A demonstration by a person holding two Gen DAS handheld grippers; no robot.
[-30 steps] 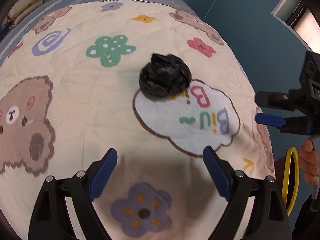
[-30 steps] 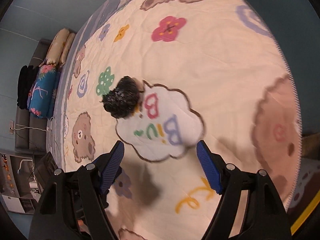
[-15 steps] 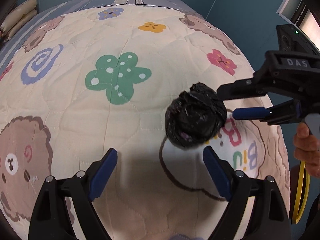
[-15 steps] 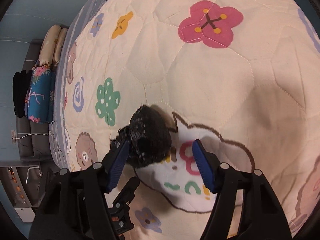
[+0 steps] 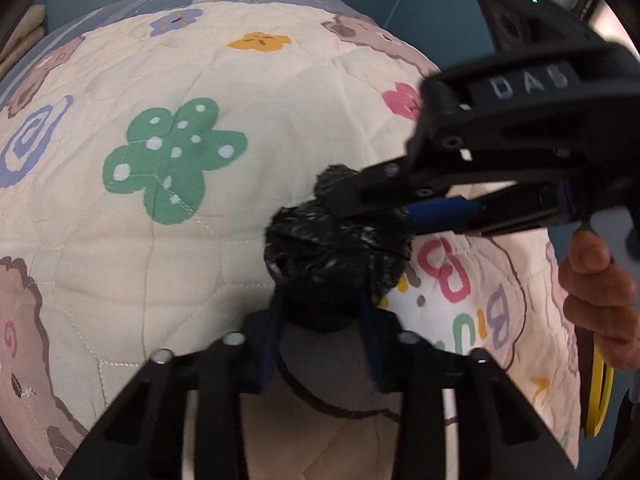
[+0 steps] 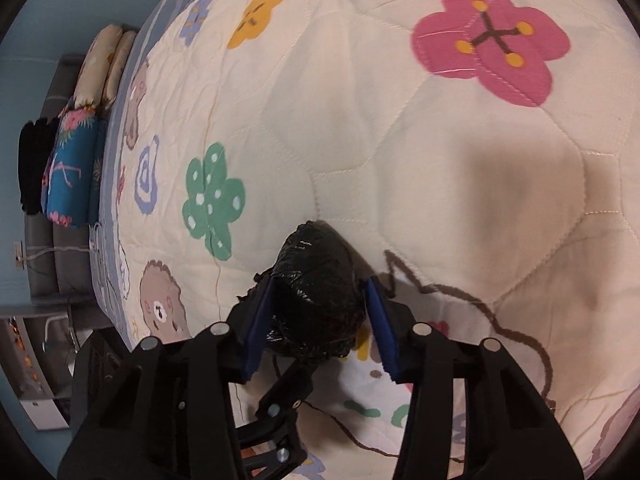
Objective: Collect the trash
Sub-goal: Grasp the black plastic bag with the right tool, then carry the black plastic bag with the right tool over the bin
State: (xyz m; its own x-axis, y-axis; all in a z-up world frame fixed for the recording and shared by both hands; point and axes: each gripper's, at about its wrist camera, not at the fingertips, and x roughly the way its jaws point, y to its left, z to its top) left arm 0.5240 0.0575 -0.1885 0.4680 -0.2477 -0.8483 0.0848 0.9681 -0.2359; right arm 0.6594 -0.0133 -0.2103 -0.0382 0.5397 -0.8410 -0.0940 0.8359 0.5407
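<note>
A crumpled black plastic trash bag (image 5: 340, 248) lies on a cream quilt (image 5: 160, 264) printed with flowers and bears. My left gripper (image 5: 320, 312) has its blue fingers closed on the bag's near side. My right gripper (image 6: 318, 300) comes from the right and its blue pads press both sides of the same bag (image 6: 320, 300). In the left wrist view the right gripper's black body (image 5: 500, 152) crosses above the bag. The bag's underside is hidden.
The quilt covers a bed with a green flower (image 5: 172, 160) to the left of the bag and a white "Biu" cloud patch (image 5: 460, 300) to the right. Pillows (image 6: 100, 64) and a folded blue blanket (image 6: 68, 172) lie at the bed's far end. A yellow ring (image 5: 598, 392) sits beyond the right edge.
Both grippers moved in onto the black bag and closed their fingers on it; a second ago both were open and well back from it.
</note>
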